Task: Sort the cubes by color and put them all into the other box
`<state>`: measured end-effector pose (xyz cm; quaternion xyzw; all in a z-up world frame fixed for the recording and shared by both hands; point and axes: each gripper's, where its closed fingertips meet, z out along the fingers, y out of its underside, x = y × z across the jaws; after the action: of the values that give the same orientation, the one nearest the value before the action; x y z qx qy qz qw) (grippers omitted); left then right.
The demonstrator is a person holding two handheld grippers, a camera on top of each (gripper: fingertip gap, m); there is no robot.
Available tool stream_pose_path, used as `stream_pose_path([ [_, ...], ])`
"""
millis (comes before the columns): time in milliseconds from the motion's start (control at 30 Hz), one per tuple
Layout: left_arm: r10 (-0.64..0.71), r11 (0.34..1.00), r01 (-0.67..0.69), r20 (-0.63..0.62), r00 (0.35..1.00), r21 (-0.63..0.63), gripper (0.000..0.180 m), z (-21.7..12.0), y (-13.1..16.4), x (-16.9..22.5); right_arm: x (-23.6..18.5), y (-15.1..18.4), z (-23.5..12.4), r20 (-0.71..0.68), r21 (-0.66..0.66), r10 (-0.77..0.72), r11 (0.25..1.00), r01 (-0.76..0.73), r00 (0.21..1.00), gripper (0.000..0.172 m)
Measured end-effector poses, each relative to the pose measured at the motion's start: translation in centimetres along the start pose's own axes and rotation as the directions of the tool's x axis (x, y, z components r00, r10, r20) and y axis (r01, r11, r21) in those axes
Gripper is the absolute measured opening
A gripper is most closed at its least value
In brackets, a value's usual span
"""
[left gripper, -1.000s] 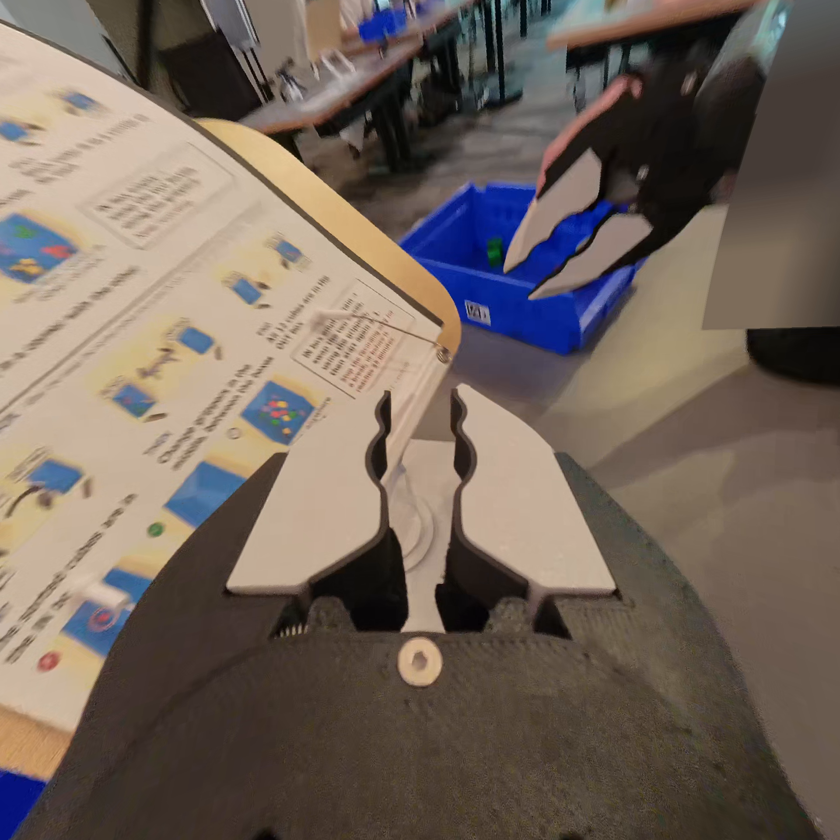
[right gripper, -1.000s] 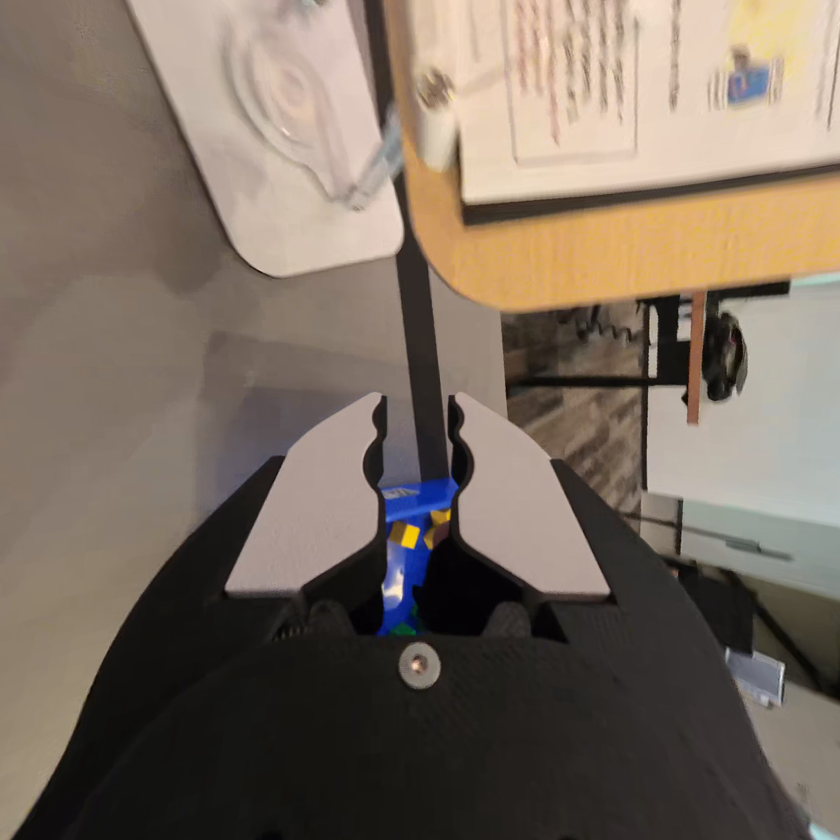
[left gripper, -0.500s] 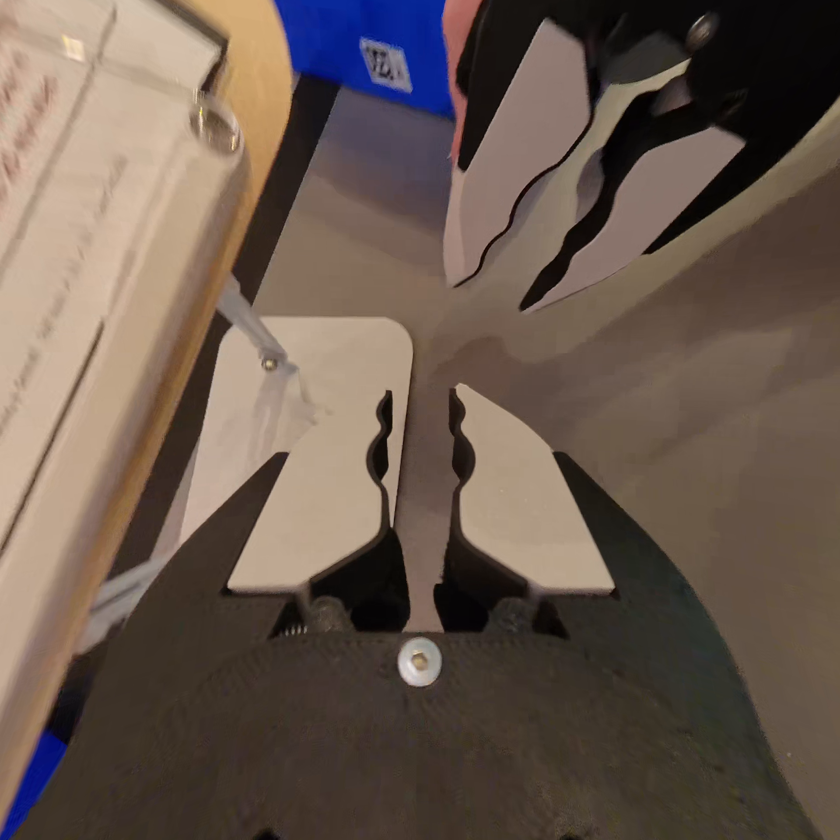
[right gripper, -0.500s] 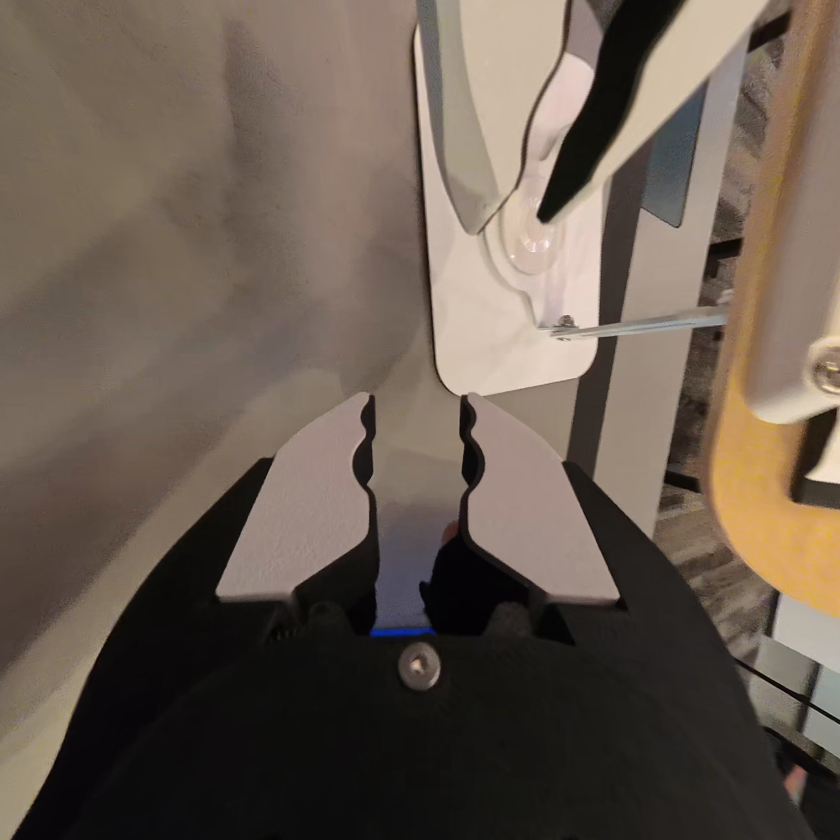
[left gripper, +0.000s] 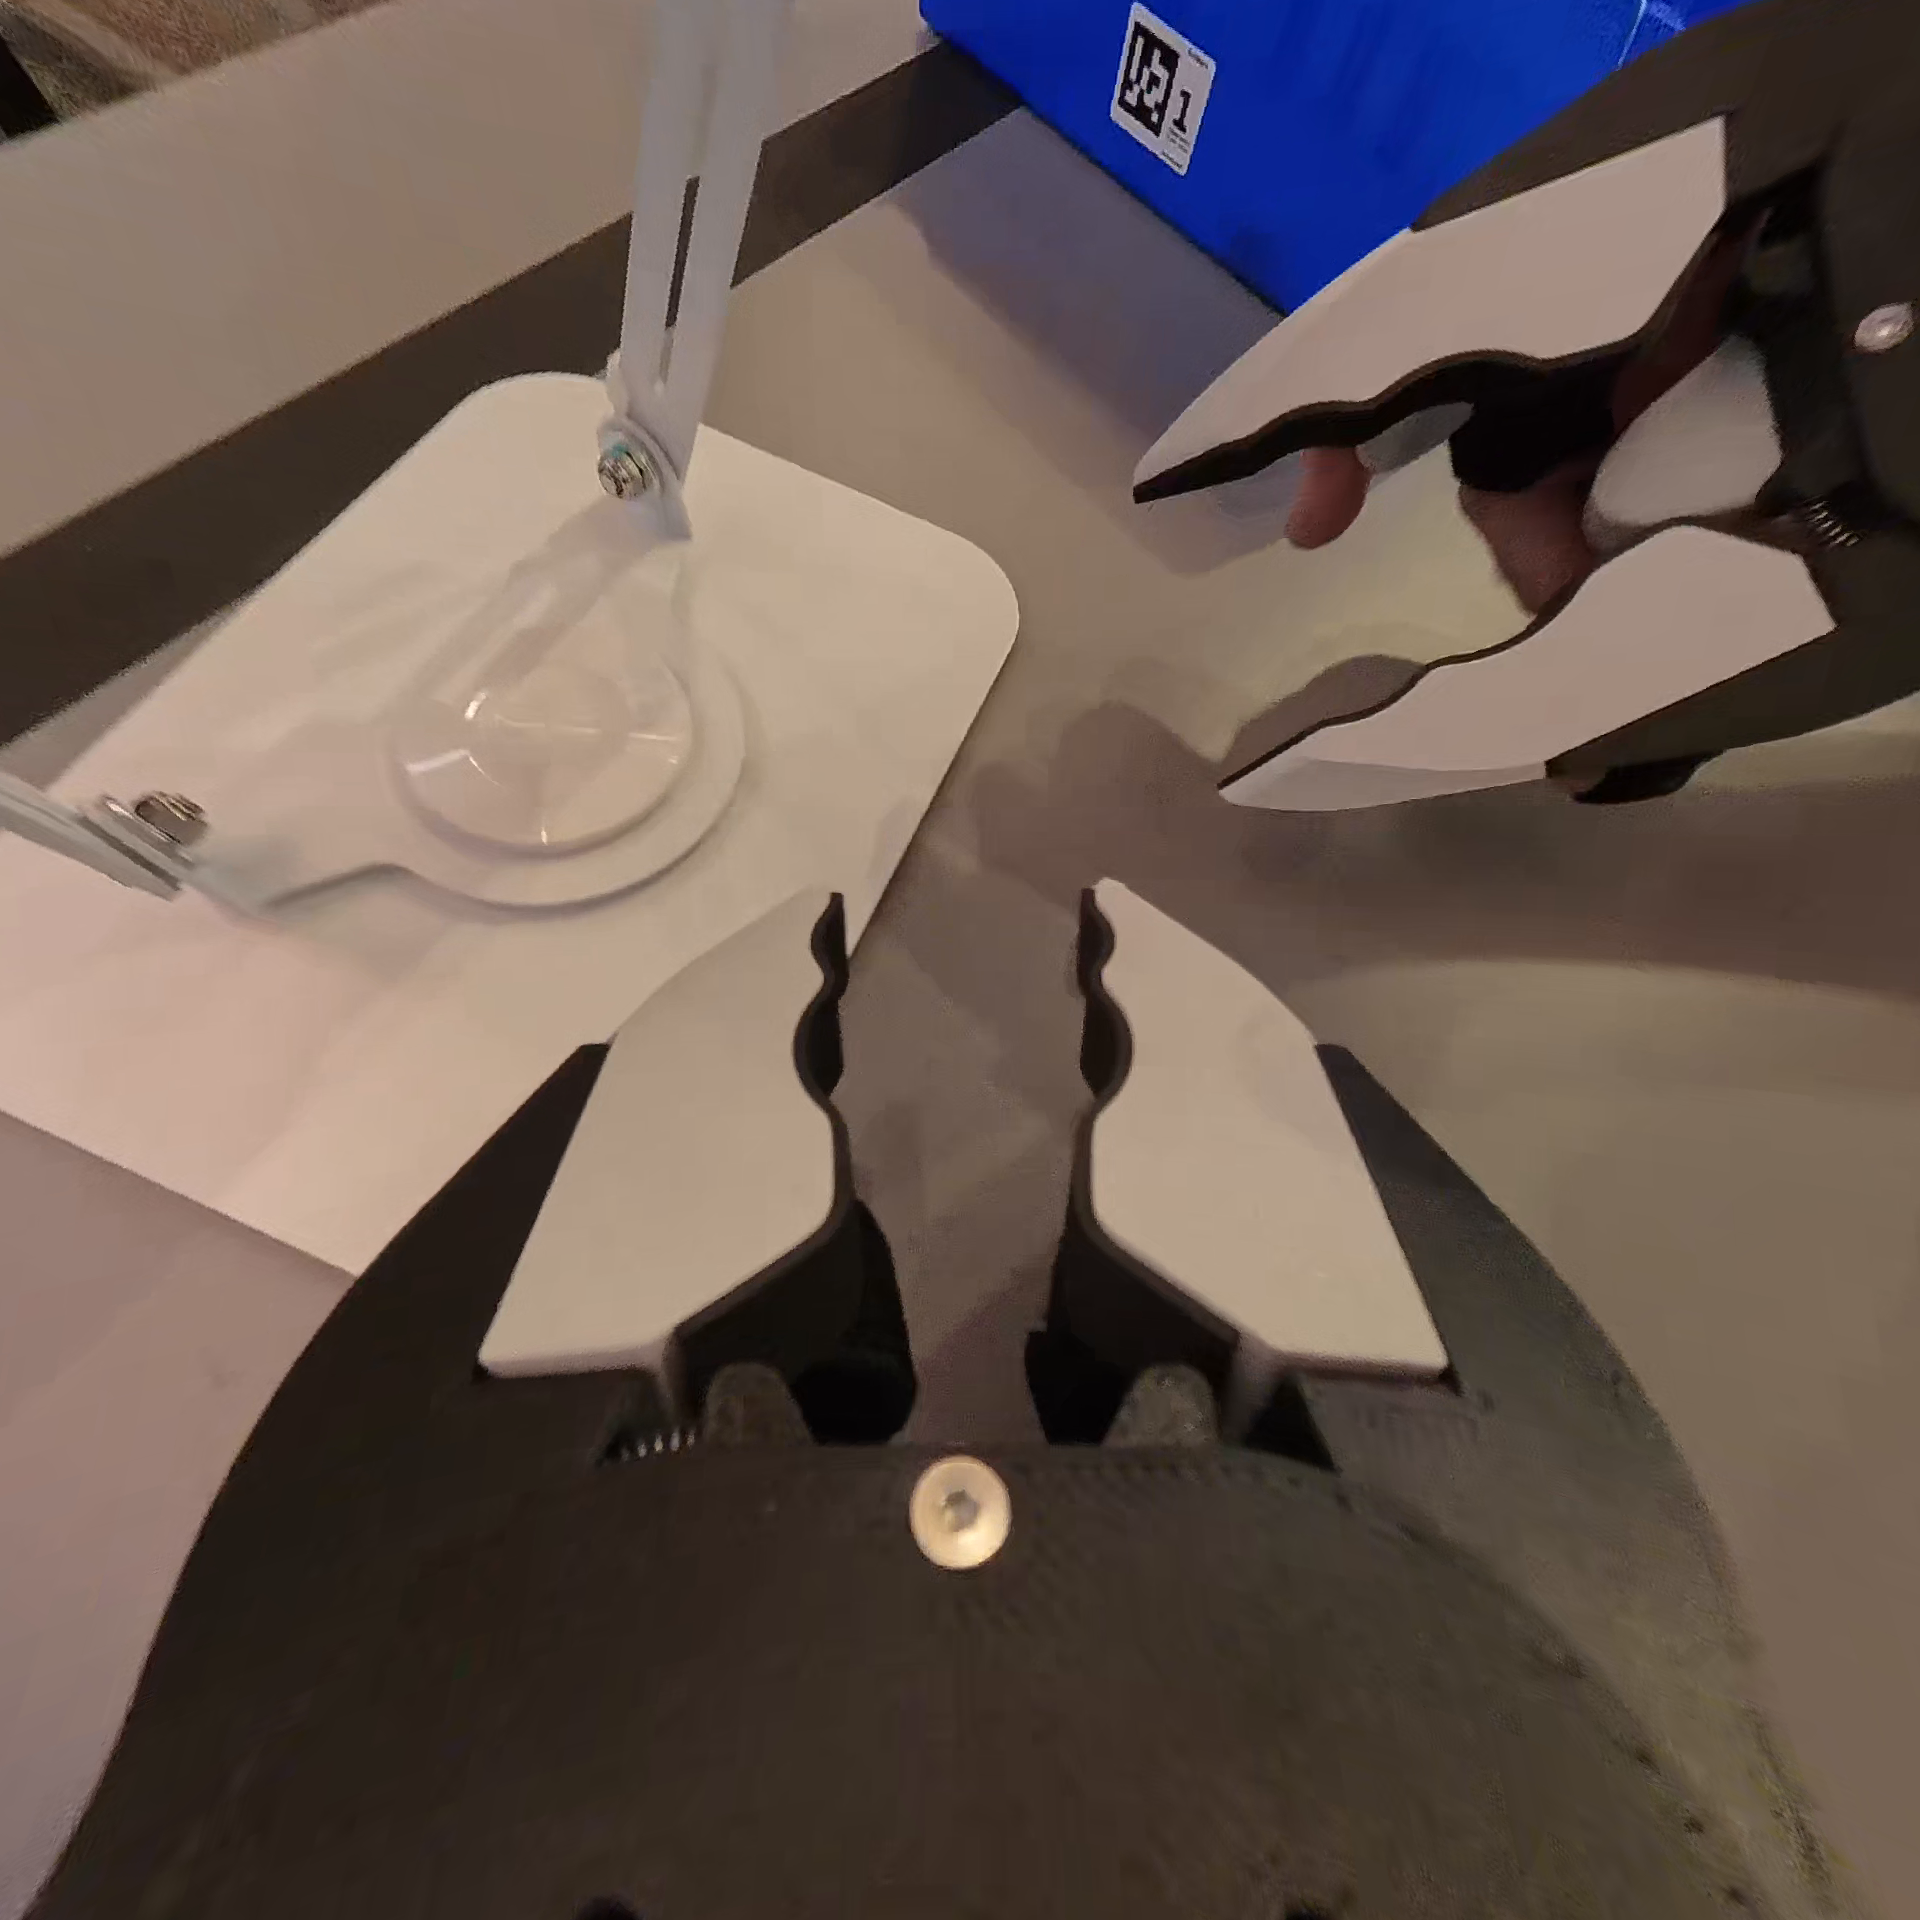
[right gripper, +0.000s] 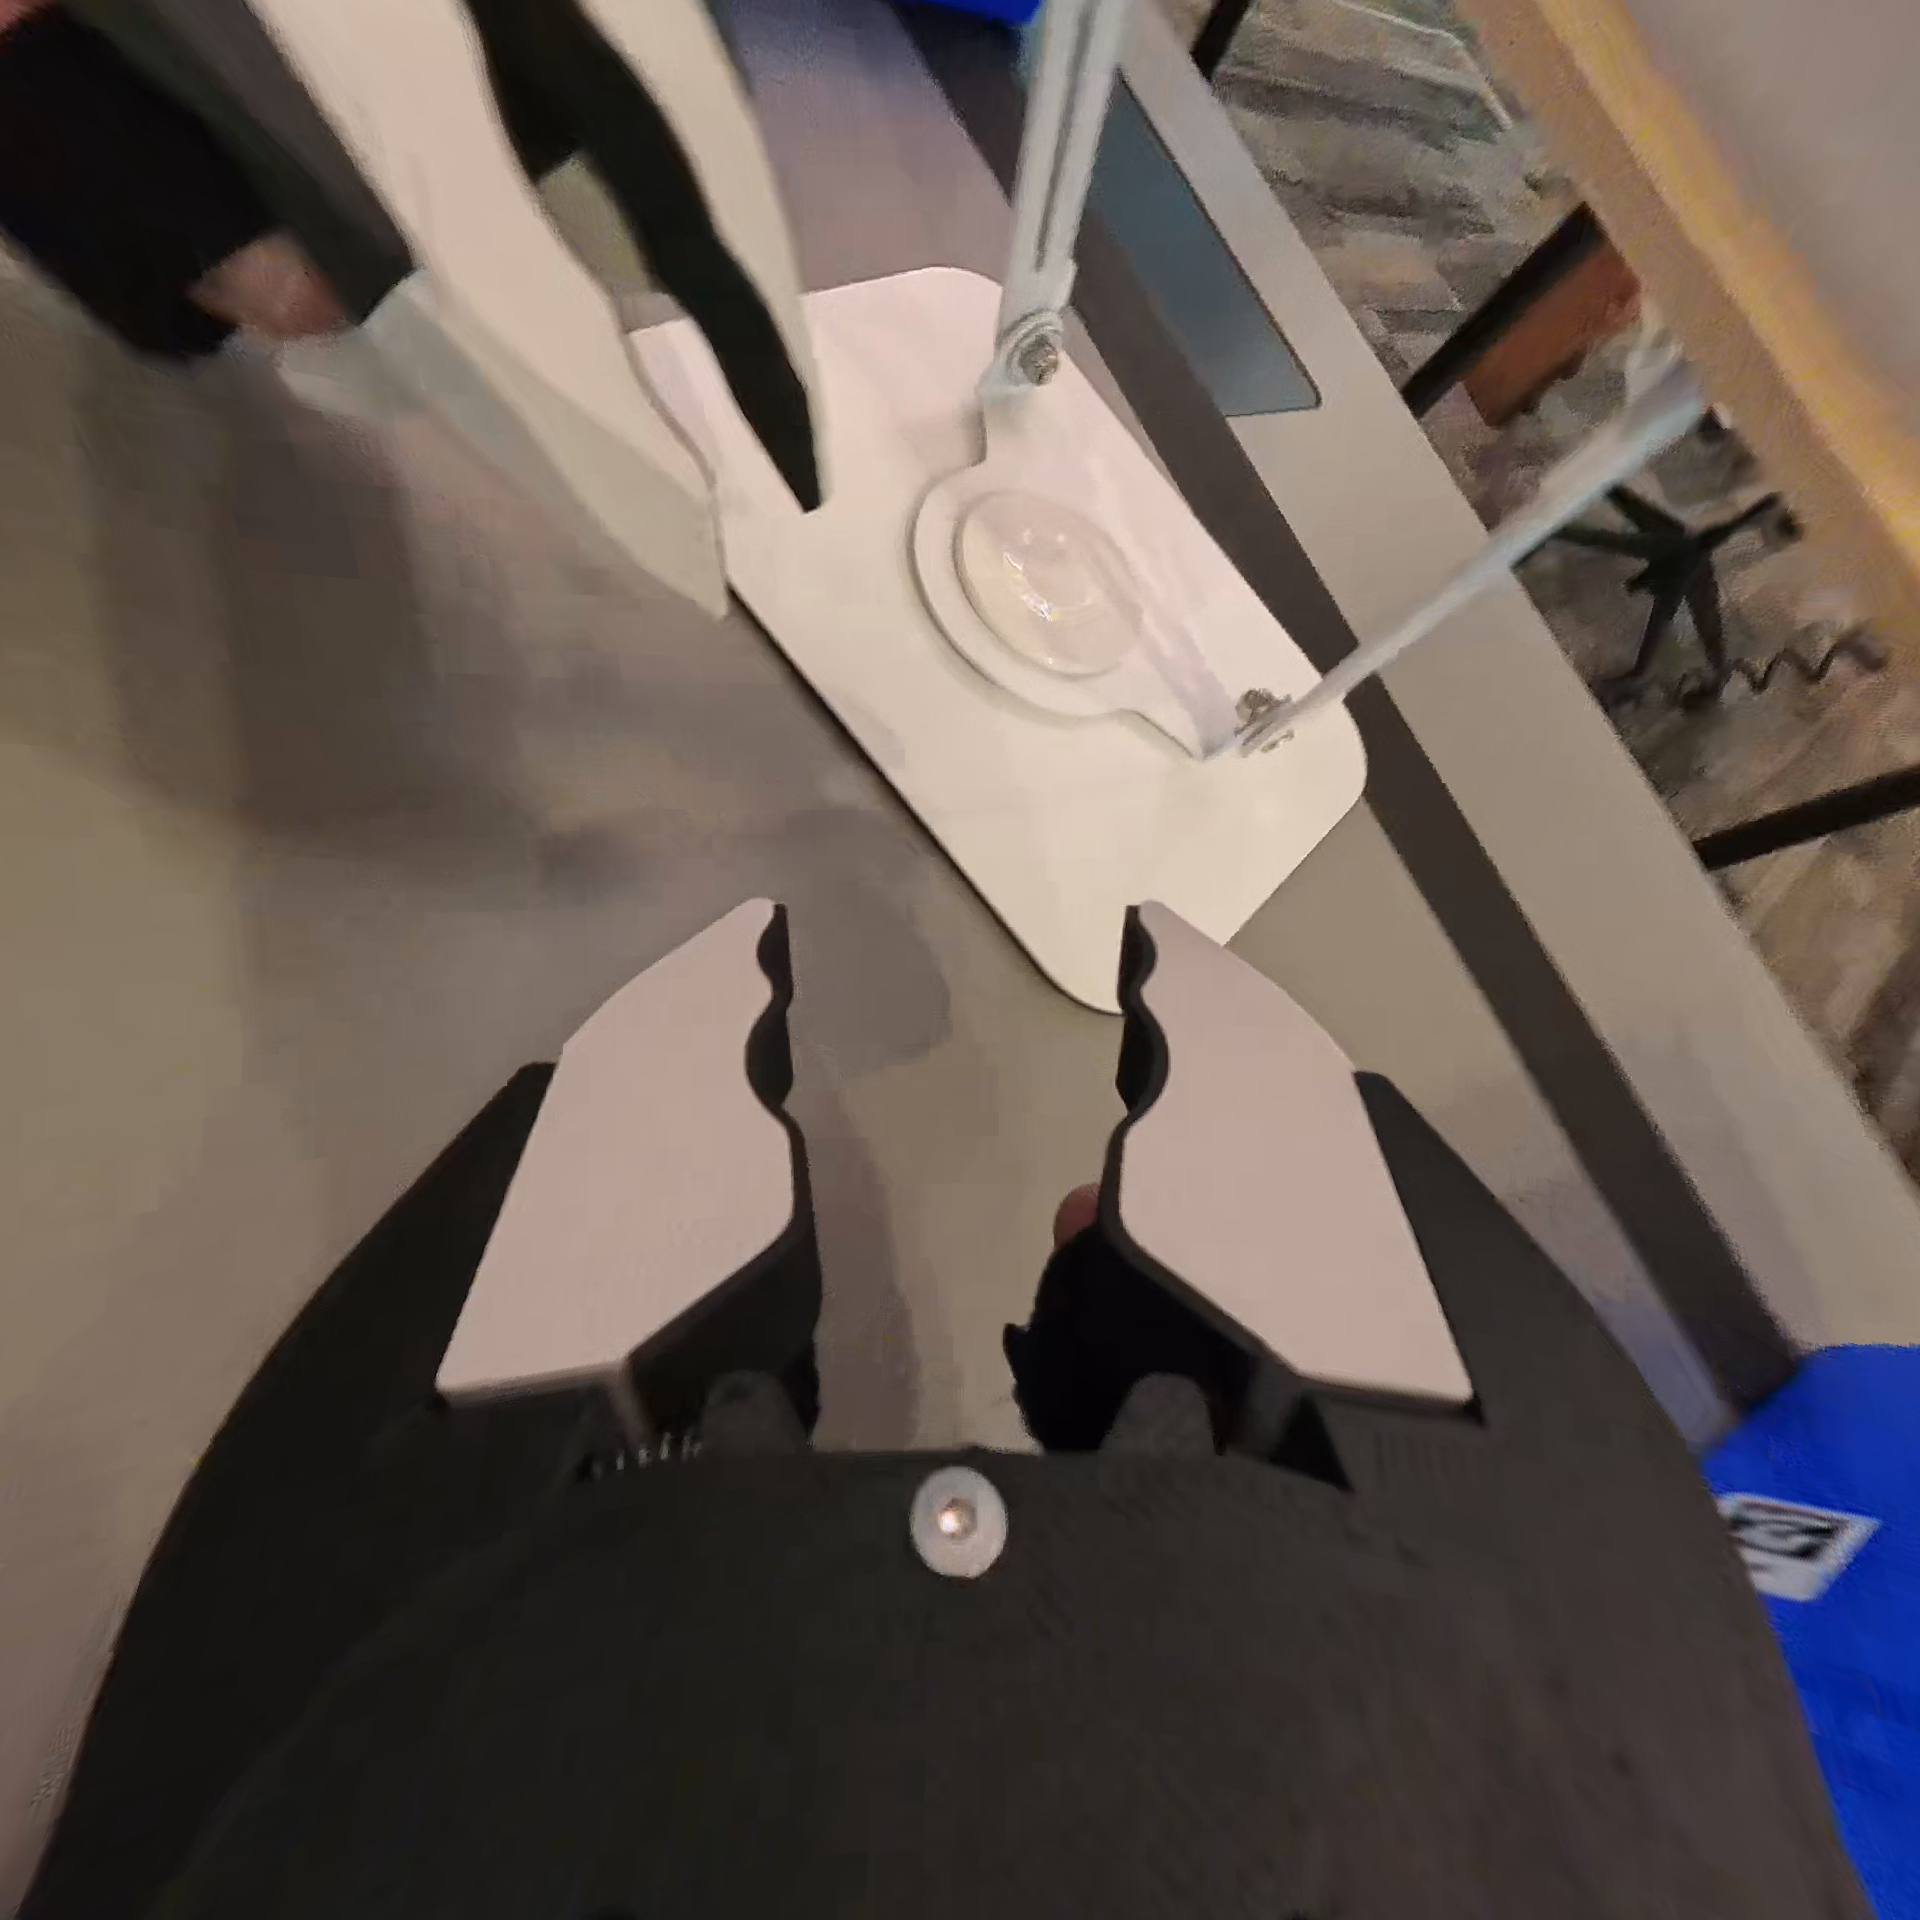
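My left gripper [left gripper: 961,914] is open and empty above the bare grey table [left gripper: 1455,1039]. My right gripper [right gripper: 951,920] is open and empty too; it also shows in the left wrist view [left gripper: 1184,634] at the upper right, jaws apart, nothing between them. A blue box [left gripper: 1299,114] with a white tag stands behind it; its corner shows in the right wrist view [right gripper: 1829,1507]. No cubes are in view. The left gripper shows blurred in the right wrist view [right gripper: 764,551] at the top left.
A white stand base [left gripper: 644,727] with a clear suction cup and thin metal arms sits on the table [right gripper: 260,831] between the grippers; it also shows in the right wrist view [right gripper: 1060,665]. A wooden board edge [right gripper: 1704,229] hangs at the upper right.
Both grippers have swung down from the instruction board towards the table by the stand base and now point at each other. Both jaws have opened wider.
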<state>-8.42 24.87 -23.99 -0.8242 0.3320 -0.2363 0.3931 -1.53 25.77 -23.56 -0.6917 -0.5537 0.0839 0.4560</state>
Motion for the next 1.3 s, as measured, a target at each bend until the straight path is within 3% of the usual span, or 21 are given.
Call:
stream_pose_path([
  [33, -0.012, 1.000, 0.012, 0.000, 1.000, -0.003, 0.049, 0.1, 0.3, 0.1, -0.1, 0.2, 0.2, -0.005, 0.026, 0.052, 0.998, -0.052, 0.999, 0.062],
  [167, 0.033, 0.997, -0.029, 0.057, 0.998, -0.065, 0.064, 0.5, 1.6, -0.9, -0.9, 1.4, 1.5, 0.053, 0.011, 0.197, 0.980, -0.198, 0.979, 0.077],
  [300, -0.061, 0.994, 0.058, -0.034, 0.998, -0.088, 0.065, 1.4, 2.4, 0.1, -1.4, 2.5, 2.2, 0.041, -0.056, 0.173, 0.984, -0.171, 0.984, 0.088],
  [733, -0.071, 0.985, 0.060, -0.062, 0.996, -0.159, 0.061, 2.3, 3.4, 1.0, -3.1, 3.4, 2.3, 0.223, -0.150, 0.284, 0.955, -0.255, 0.932, 0.067],
  [1300, -0.110, 0.984, 0.090, -0.131, 0.985, -0.152, 0.060, 2.1, 3.2, 1.3, -3.6, 3.4, 2.1, 0.260, -0.153, 0.272, 0.959, -0.239, 0.926, 0.075],
])
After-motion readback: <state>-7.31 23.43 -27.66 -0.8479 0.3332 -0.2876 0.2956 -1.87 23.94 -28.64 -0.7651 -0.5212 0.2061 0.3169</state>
